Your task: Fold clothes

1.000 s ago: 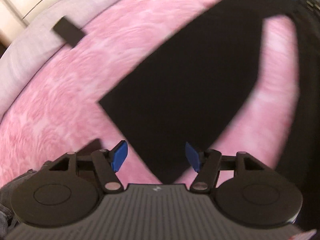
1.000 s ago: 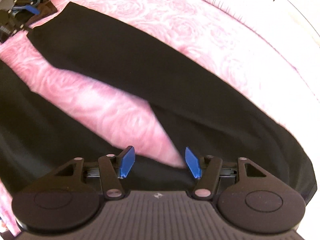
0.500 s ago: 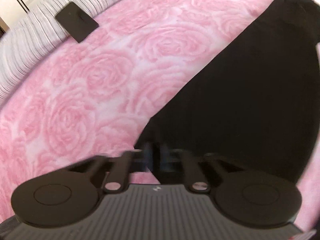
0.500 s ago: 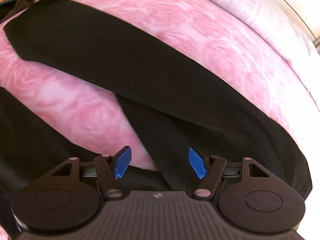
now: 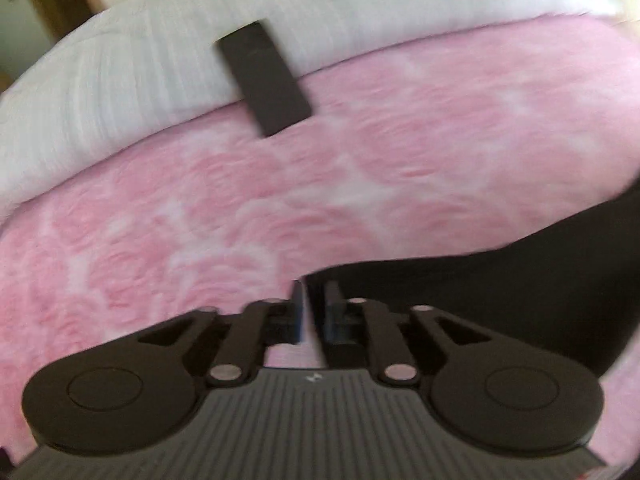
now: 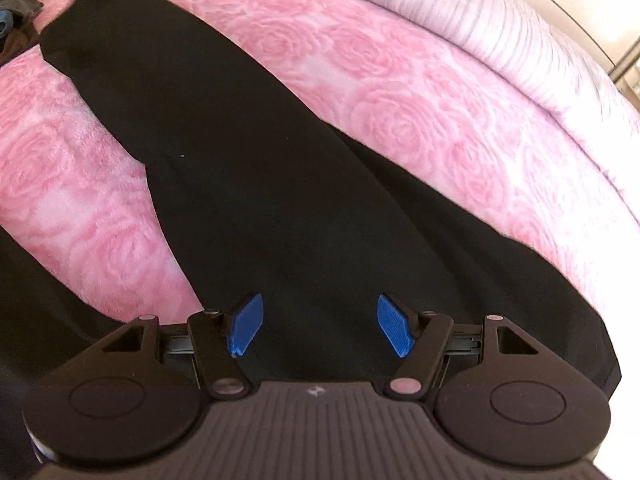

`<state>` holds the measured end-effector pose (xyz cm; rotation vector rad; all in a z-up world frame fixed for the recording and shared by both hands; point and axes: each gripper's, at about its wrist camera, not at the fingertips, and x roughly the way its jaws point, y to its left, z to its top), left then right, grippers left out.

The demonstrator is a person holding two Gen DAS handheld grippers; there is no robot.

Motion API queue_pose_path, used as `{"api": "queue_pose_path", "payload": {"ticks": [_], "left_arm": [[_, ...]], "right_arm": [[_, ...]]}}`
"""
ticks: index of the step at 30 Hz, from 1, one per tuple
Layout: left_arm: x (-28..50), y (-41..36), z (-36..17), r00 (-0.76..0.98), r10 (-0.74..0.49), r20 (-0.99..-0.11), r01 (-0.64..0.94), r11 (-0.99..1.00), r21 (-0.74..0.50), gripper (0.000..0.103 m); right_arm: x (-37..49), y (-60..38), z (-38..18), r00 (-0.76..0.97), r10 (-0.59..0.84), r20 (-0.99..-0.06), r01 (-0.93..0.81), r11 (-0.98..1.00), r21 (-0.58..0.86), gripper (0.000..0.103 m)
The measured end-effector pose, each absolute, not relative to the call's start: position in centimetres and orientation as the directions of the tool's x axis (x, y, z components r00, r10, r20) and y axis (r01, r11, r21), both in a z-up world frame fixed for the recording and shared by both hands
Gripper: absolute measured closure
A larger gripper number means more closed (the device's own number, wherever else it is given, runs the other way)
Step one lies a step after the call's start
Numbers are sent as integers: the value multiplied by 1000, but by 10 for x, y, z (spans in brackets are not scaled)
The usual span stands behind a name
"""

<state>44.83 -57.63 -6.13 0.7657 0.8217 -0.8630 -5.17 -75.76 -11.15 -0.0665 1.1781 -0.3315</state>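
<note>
1. The black fabric garment [image 6: 248,184] lies flat across the pink rose-patterned blanket [image 6: 420,120].
2. The left gripper [image 5: 314,316], opening narrowly, has only blanket showing in its gap, at the garment's corner.
3. The right gripper [image 6: 320,326] hangs wide over the garment.

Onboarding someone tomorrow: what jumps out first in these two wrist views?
The long black garment, lying diagonally across the pink rose-patterned blanket, fills the right wrist view, with the right gripper open just above it. In the blurred left wrist view, a flat dark rectangular object lies across the blanket's edge against the white striped bedding, and the left gripper is opening at the garment's corner.
</note>
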Motion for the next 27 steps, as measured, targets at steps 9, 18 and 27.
{"api": "queue_pose_path", "payload": {"ticks": [9, 18, 27], "left_arm": [[386, -532, -73, 417, -396, -818, 907, 231, 351, 48], [281, -467, -150, 364, -475, -801, 690, -440, 575, 39], [318, -476, -144, 348, -458, -818, 738, -404, 540, 79]], "right_arm": [[-28, -714, -124, 382, -199, -902, 37, 979, -201, 37], [1, -676, -154, 351, -216, -911, -182, 939, -293, 48], [15, -670, -160, 330, -265, -906, -187, 922, -338, 64]]}}
